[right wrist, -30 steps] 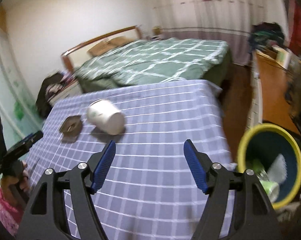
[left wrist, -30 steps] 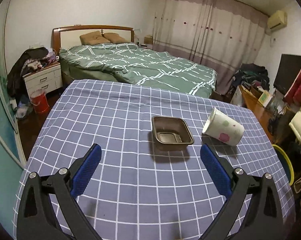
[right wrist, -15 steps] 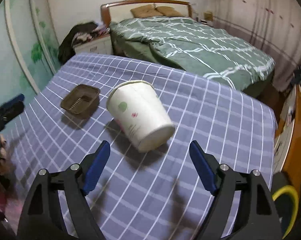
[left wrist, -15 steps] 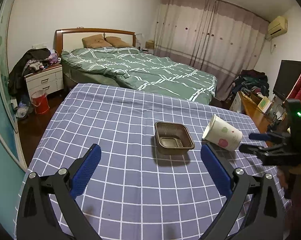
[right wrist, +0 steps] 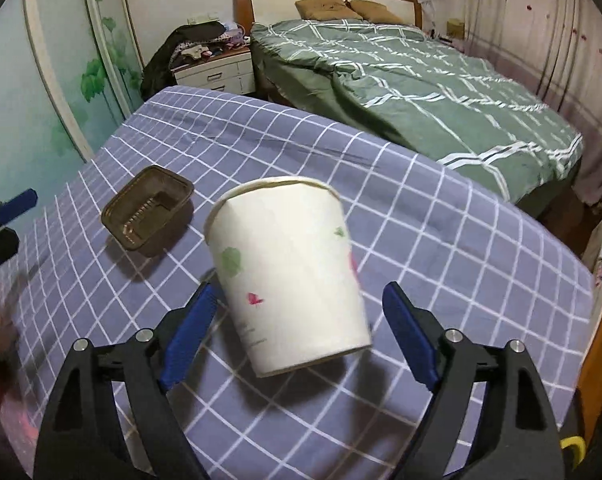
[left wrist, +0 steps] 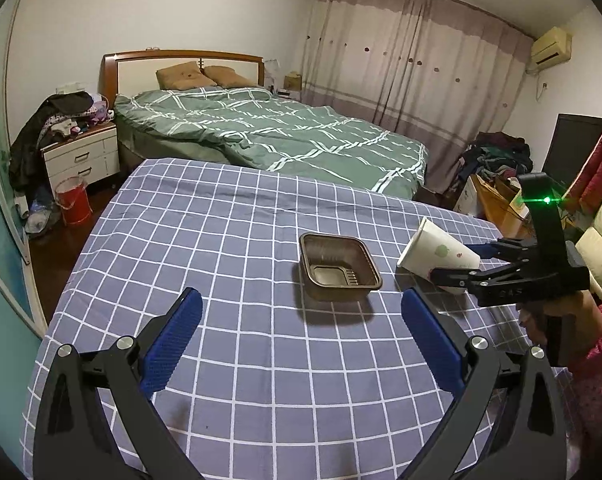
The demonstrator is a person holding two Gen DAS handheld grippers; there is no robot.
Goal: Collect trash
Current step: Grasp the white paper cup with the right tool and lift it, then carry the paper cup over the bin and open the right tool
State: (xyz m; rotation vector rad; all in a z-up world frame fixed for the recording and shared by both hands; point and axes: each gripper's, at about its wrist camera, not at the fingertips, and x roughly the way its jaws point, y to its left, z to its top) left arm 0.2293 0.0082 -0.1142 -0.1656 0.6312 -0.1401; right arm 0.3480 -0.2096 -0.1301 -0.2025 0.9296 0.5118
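Note:
A white paper cup (right wrist: 289, 276) with small printed shapes lies on its side on the blue checked tablecloth (left wrist: 221, 240). My right gripper (right wrist: 299, 292) straddles its lower half. Its jaws are opening, and a gap shows beside the right pad (right wrist: 409, 344). From the left wrist view, the cup (left wrist: 437, 252) is at the table's right side with the right gripper (left wrist: 461, 262) around it, held by a hand in a pink sleeve. A brown plastic tray (left wrist: 339, 266) sits upright in the middle of the table. My left gripper (left wrist: 301, 300) hovers open just short of it, with nothing between its fingers.
A bed with a green quilt (left wrist: 281, 132) stands beyond the table's far edge. A white nightstand (left wrist: 81, 156) and a red bucket (left wrist: 73, 204) are at the far left. A sliver of a yellow-rimmed bin (right wrist: 571, 444) shows low on the right, past the table's edge.
The right gripper swung away from the yellow-rimmed bin, came down onto the cup, and its jaws spread wider. It came into the left wrist view. The left gripper hardly moved.

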